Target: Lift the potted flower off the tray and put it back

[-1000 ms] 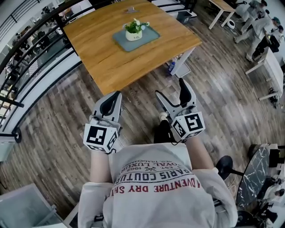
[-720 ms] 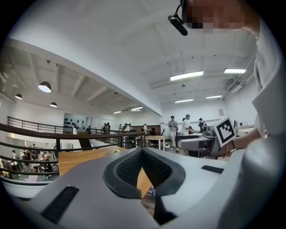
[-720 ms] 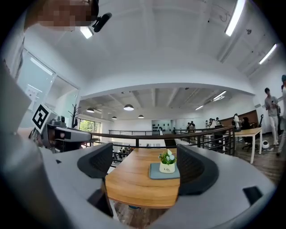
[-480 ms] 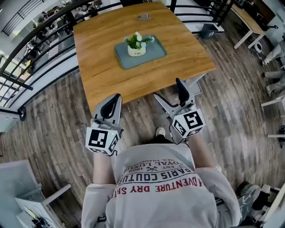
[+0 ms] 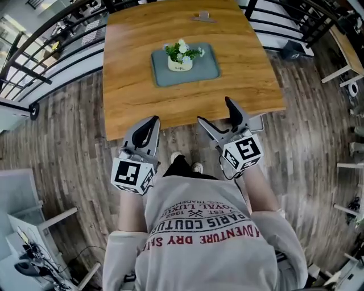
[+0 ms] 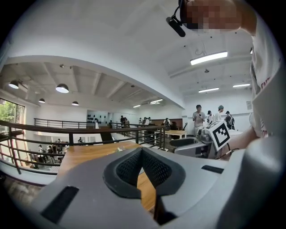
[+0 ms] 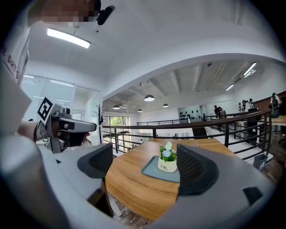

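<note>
**user1:** So what was actually on the light-brown wooden table (image 5: 131, 85)? I only counted one grey-blue rectangular tray (image 5: 209, 69).

**user2:** Yep, one tray, roughly mid-table. One small white pot with white and blue flowers (image 5: 180, 62) stood upright on it, not lifted. There was also one tiny grey thing (image 5: 203, 16) at the far edge, too small to tell what it was.

**user1:** And the grippers? Two, right?

**user2:** Two, both back at the near edge and well apart from the pot. The left gripper (image 5: 152, 120) was clenched, jaw tips pressed together with nothing between them. The right gripper (image 5: 213, 109) was released, jaws spread wide and empty. In its own view the pot showed in the gap between the jaws, but far off, no contact.
</note>
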Demonstrator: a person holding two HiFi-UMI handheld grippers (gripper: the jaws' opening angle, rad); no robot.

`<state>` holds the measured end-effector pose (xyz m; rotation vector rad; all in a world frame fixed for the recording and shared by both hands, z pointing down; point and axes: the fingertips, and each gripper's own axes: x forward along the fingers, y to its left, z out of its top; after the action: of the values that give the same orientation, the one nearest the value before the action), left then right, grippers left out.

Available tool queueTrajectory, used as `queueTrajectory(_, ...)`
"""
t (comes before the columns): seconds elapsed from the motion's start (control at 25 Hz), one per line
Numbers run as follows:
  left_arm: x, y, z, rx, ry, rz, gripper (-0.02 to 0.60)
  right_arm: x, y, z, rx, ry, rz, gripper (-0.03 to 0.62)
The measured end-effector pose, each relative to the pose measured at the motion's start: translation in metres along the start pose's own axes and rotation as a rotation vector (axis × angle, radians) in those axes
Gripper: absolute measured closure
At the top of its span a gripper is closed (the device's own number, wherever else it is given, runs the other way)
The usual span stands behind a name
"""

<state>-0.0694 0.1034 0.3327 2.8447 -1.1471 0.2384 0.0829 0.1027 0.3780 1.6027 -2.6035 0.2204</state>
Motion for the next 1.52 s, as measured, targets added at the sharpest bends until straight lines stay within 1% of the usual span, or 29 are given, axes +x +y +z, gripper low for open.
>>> queueTrajectory(0.2,0.029,0.015,0.000,-0.006,-0.006,0.027,0.569,0.031,-0.030,0.001,-0.053,0.038,0.057,0.163)
queueTrajectory(0.32,0.055,0.032,-0.003,-0.032,-0.011,0.048,0.569,0.057,-0.051,0.000,-0.080,0.068,0.082,0.163)
queueTrajectory(0.48,0.092,0.054,-0.007,-0.061,-0.003,0.051,0.569,0.097,-0.079,-0.005,-0.107,0.137,0.109,0.163)
queueTrajectory(0.64,0.126,0.085,-0.003,-0.085,-0.019,0.049,0.569,0.140,-0.103,-0.005,-0.141,0.178,0.127,0.163)
queueTrajectory(0.72,0.142,0.105,-0.005,-0.094,-0.023,0.048,0.569,0.166,-0.111,-0.008,-0.175,0.194,0.155,0.163)
queueTrajectory(0.8,0.155,0.123,-0.011,-0.101,-0.009,0.043,0.569,0.190,-0.111,-0.018,-0.223,0.237,0.216,0.163)
queueTrajectory(0.88,0.166,0.137,-0.019,-0.107,0.007,0.036,0.569,0.207,-0.107,-0.032,-0.282,0.302,0.285,0.163)
queueTrajectory(1.0,0.183,0.150,-0.030,-0.126,0.032,0.029,0.569,0.224,-0.109,-0.056,-0.329,0.391,0.342,0.161)
queueTrajectory(1.12,0.200,0.156,-0.037,-0.142,0.048,0.022,0.569,0.235,-0.116,-0.078,-0.338,0.441,0.374,0.158)
queueTrajectory(1.24,0.214,0.161,-0.047,-0.156,0.071,0.028,0.569,0.250,-0.123,-0.097,-0.324,0.461,0.409,0.154)
queueTrajectory(1.36,0.221,0.161,-0.058,-0.162,0.091,0.030,0.569,0.262,-0.127,-0.116,-0.292,0.496,0.462,0.152)
queueTrajectory(1.52,0.225,0.159,-0.077,-0.173,0.132,0.040,0.569,0.272,-0.129,-0.134,-0.297,0.541,0.532,0.152)
